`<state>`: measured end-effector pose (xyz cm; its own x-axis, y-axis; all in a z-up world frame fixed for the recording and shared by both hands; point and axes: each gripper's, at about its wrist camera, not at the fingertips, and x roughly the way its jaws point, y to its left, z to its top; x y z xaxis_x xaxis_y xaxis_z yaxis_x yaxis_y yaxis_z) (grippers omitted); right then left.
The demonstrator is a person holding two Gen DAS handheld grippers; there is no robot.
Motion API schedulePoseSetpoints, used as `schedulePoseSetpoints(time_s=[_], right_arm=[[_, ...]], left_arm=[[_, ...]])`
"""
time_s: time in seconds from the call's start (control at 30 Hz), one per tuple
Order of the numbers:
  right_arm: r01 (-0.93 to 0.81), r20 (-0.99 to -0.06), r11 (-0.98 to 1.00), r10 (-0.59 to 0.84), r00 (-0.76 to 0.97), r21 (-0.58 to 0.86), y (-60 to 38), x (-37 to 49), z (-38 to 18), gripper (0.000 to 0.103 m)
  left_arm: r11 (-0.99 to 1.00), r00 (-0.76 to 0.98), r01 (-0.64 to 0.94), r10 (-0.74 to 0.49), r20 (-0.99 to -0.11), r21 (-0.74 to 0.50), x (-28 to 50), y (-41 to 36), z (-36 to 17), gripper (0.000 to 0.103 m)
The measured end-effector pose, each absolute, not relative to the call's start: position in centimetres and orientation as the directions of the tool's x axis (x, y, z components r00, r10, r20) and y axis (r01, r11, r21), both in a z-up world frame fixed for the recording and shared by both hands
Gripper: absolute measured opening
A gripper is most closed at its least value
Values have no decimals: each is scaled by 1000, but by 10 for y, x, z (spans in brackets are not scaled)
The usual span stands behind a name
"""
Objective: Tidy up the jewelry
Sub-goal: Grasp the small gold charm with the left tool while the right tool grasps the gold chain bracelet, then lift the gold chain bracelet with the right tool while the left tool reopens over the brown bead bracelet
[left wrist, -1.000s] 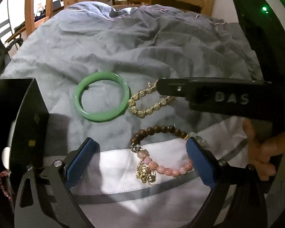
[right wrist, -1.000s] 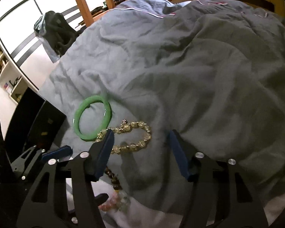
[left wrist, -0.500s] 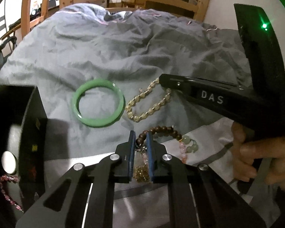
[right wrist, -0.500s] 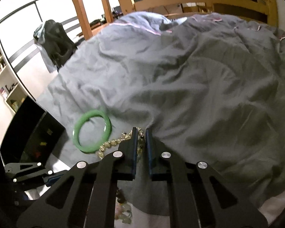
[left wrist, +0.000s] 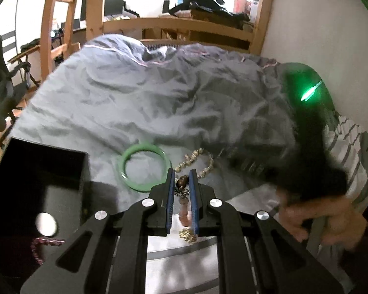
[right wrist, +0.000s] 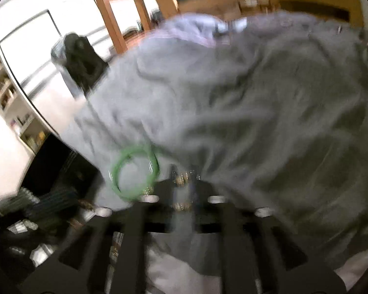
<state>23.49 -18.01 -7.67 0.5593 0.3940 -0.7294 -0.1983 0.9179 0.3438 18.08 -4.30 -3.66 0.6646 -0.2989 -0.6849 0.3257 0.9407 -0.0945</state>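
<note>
My left gripper (left wrist: 182,175) is shut on a bracelet of brown and pink beads (left wrist: 182,187) with a gold charm hanging below, lifted off the bed. A green jade bangle (left wrist: 146,167) lies on the grey duvet (left wrist: 159,103), left of the fingers. A yellow bead bracelet (left wrist: 200,161) lies just beyond. My right gripper (right wrist: 184,178) looks shut on the yellow bead bracelet (right wrist: 181,178); its view is blurred. The bangle shows there too (right wrist: 133,174). The right tool appears blurred in the left wrist view (left wrist: 306,166).
A black open jewelry box (left wrist: 36,191) stands at the left with a dark pink bead strand (left wrist: 44,245) inside. A white-and-grey cloth (left wrist: 184,264) lies under the left gripper. The wooden bed frame (left wrist: 184,24) is at the back. A white wall (left wrist: 331,36) is at the right.
Both grippers closed from wide open onto bracelets. Since then both have lifted; the left holds the brown and pink strand, and the right moves fast, blurring its view.
</note>
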Motion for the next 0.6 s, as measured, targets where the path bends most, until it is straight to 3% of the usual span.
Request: schedulePoseSetpoints(time_s=[0.03, 0.07, 0.13, 0.2, 0.23, 0.27, 0.47, 0.6], right_arm=[[-190, -743, 919, 392, 543, 345, -178, 235, -83, 86], [-195, -740, 918, 395, 545, 346, -175, 233, -88, 86], [-213, -764, 938, 347, 545, 274, -165, 232, -94, 65], [-213, -782, 959, 278, 558, 189, -159, 231, -98, 33], [-208, -777, 960, 276, 565, 190, -162, 231, -98, 25], [-194, -768, 960, 278, 577, 201, -167, 232, -95, 9], [-178, -655, 952, 301, 693, 249, -184, 223, -67, 8], [-198, -600, 937, 338, 725, 289, -185, 218, -52, 8]], left_arm=[[942, 672, 321, -297, -678, -94, 180, -41, -34, 11], [944, 677, 318, -295, -674, -94, 178, -39, -32, 11], [947, 690, 308, -288, -664, -91, 176, -35, -26, 11], [950, 701, 300, -282, -656, -88, 175, -33, -24, 11], [951, 706, 296, -278, -652, -86, 175, -31, -22, 11], [953, 710, 291, -274, -649, -84, 174, -30, -20, 11], [959, 731, 273, -260, -631, -79, 171, -21, -12, 11], [954, 685, 286, -272, -676, -94, 175, -21, -22, 11]])
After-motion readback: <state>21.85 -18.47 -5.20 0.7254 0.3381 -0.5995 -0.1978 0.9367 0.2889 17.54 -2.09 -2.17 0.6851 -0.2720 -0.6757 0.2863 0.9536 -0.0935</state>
